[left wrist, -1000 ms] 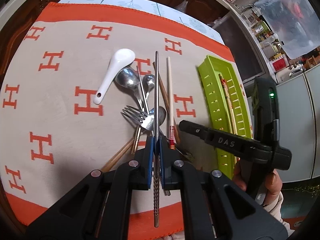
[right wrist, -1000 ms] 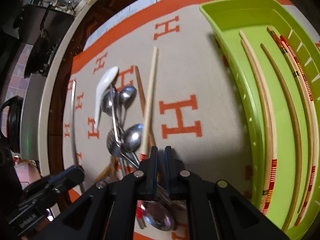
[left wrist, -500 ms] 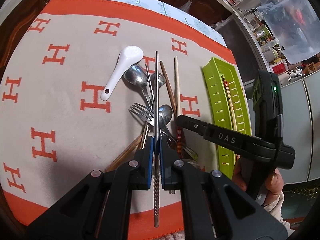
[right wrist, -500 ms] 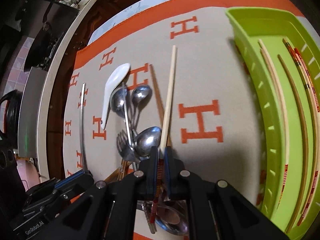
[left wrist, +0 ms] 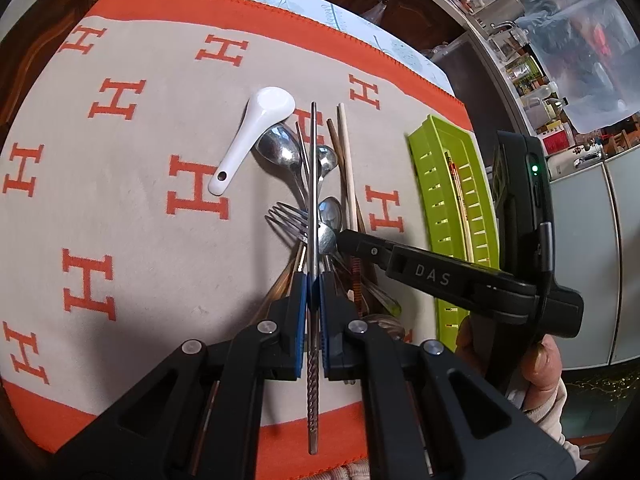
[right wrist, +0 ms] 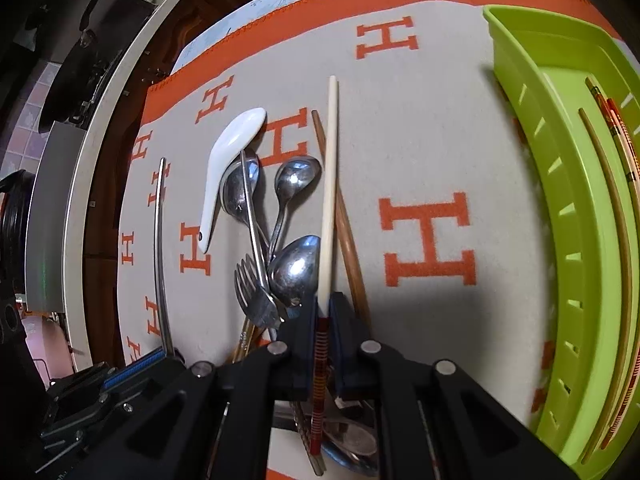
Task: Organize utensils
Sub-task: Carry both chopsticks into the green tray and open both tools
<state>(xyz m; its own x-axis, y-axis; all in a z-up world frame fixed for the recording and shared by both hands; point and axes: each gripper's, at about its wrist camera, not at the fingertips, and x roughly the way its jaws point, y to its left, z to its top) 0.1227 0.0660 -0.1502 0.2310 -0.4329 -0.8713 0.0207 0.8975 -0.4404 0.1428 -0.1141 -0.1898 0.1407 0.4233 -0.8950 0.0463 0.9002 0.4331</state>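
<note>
The right gripper (right wrist: pixel 323 312) has its jaws closed on a cream chopstick (right wrist: pixel 330 184) at the red-striped end, so the stick's long axis runs straight ahead of the fingers, out over the utensil pile. The green tray (right wrist: pixel 560 184) lies to the right of this gripper, its long side roughly parallel to the held stick, so the coming move looks like a sideways carry to the right with little turning needed. The right hand is the nearer one to the tray.

The left gripper (left wrist: pixel 314 280) is clamped on a metal chopstick (left wrist: pixel 314 184), thin, shiny and twisted at the rear end, also pointing straight ahead of its fingers.

Below and ahead of both grippers lie steel spoons (right wrist: pixel 294 268), a fork (right wrist: pixel 256 300), a glossy white ceramic spoon (right wrist: pixel 228 168) and a brown wooden chopstick (right wrist: pixel 344 224), on a soft woven cloth (right wrist: pixel 420 120). The tray is hard slotted plastic and already holds several chopsticks (right wrist: pixel 608 184) lying lengthwise
</note>
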